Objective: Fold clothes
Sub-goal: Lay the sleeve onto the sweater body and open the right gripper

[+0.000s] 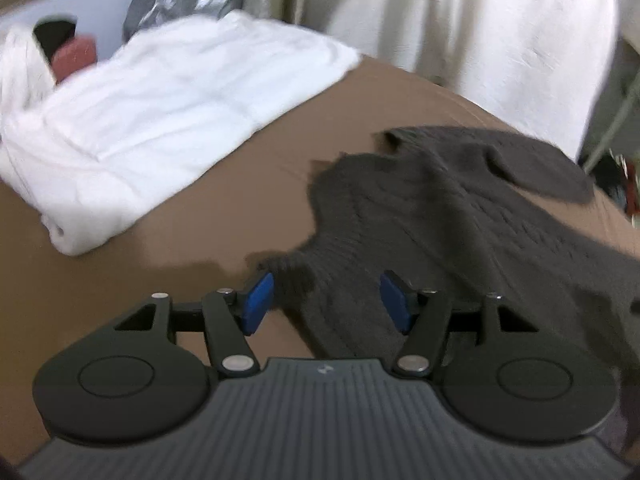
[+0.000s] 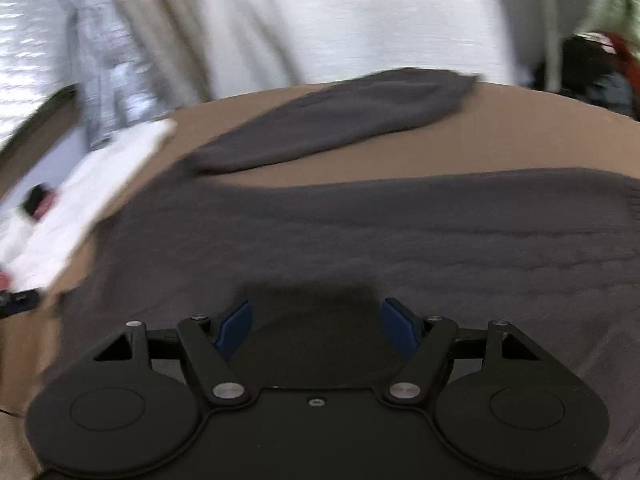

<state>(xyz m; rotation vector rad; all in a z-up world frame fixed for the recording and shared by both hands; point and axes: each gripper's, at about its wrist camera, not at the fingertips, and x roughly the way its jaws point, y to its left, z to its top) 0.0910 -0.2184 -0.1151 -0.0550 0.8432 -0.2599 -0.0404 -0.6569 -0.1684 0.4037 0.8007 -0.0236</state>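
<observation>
Left gripper [image 1: 326,302] and right gripper [image 2: 316,330], jaws spread, hover over the dark grey knitted sweater [image 1: 440,216]; neither pinches cloth. Best practice: seize one layer at the edge, lifting evenly.

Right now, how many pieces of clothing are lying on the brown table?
2. A dark grey knitted sweater is spread out flat on the brown table, and a folded white garment sits at the far left corner. More may be hidden outside the view.
</observation>
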